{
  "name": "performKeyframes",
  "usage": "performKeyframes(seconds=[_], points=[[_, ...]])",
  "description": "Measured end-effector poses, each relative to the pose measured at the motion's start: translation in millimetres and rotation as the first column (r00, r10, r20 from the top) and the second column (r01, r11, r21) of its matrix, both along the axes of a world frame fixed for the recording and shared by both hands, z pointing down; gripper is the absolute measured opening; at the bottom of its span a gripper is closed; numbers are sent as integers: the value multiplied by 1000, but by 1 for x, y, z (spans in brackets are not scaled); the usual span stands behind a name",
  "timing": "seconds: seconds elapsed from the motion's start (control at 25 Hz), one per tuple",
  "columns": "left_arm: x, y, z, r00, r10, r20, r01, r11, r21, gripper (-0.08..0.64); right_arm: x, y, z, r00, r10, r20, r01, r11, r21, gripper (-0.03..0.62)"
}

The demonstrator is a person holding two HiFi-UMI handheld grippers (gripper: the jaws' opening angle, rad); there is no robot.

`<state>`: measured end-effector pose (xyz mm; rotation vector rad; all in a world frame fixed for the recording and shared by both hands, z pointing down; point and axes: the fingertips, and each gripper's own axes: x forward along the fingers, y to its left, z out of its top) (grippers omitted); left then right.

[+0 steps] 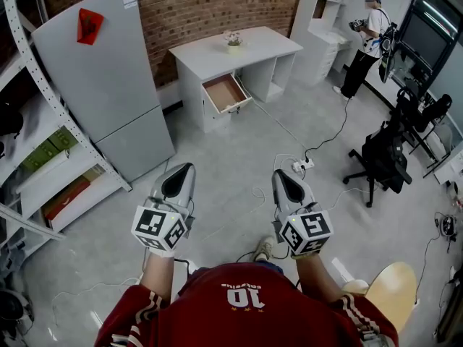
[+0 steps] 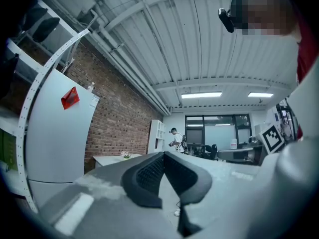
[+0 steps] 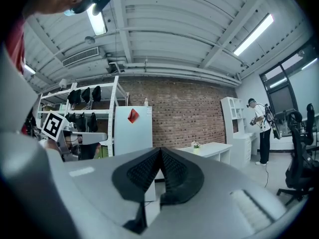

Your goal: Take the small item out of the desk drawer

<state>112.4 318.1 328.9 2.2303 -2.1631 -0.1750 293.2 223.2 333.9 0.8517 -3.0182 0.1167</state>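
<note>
Both claws are closed and hold nothing. The left claw (image 1: 187,172) and the right claw (image 1: 281,176) each press black ribbed pads (image 2: 149,172) tip to tip inside smooth grey shells. They are held level and side by side over the grey floor (image 1: 239,143), on arms in red striped sleeves (image 1: 148,306), and point towards the far wall. A tall, flat-fronted grey fridge (image 1: 101,85) stands against the rough brick wall (image 1: 202,6). Just beside it is a boxy white desk (image 1: 210,55), well apart from both claws. At the back edge of its top sits a small flowerpot (image 1: 234,40). The drawer (image 1: 226,92) hangs open from the desk's front left; its inside is brown, and what lies there is too small to make out.
</note>
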Motion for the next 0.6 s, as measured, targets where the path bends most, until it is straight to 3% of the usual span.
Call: performKeyframes(seconds=[0.6], points=[[-6, 6, 8, 1000, 12, -8, -13, 1000, -8, 3, -13, 9, 2, 1000, -19, -14, 19, 1000, -6, -2]])
